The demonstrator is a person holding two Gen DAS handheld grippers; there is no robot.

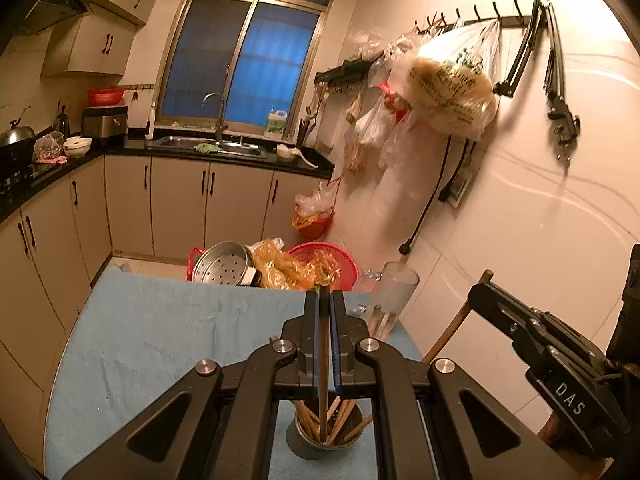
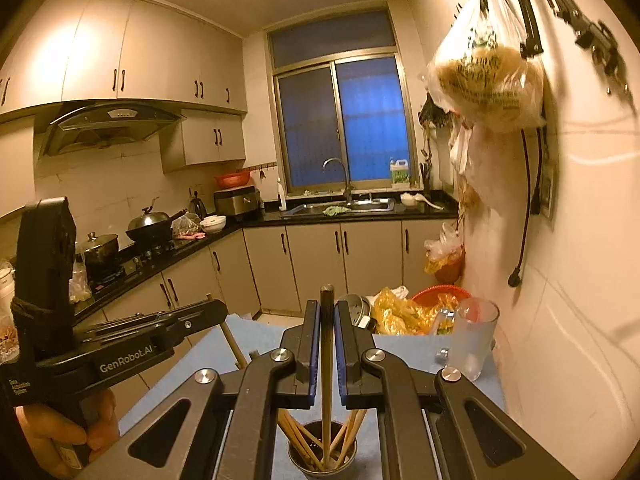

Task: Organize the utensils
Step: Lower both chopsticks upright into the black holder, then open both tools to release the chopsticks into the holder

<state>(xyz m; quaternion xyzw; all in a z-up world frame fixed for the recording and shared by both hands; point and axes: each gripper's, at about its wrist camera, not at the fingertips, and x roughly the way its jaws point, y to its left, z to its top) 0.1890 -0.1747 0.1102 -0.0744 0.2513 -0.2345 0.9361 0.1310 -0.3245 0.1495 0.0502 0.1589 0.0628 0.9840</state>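
Left claw (image 1: 324, 304) is gripping one chopstick (image 1: 323, 360) upright over the metal cup (image 1: 320, 444). Right claw (image 2: 327, 312) is gripping another chopstick (image 2: 327, 360) likewise. Glass (image 2: 474, 340) at the desk's (image 1: 160, 340) far right corner is holding few; most chopsticks are remaining in the cup.

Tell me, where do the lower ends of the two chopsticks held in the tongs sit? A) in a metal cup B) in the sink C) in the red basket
A: each held chopstick runs down into the metal cup among other chopsticks.
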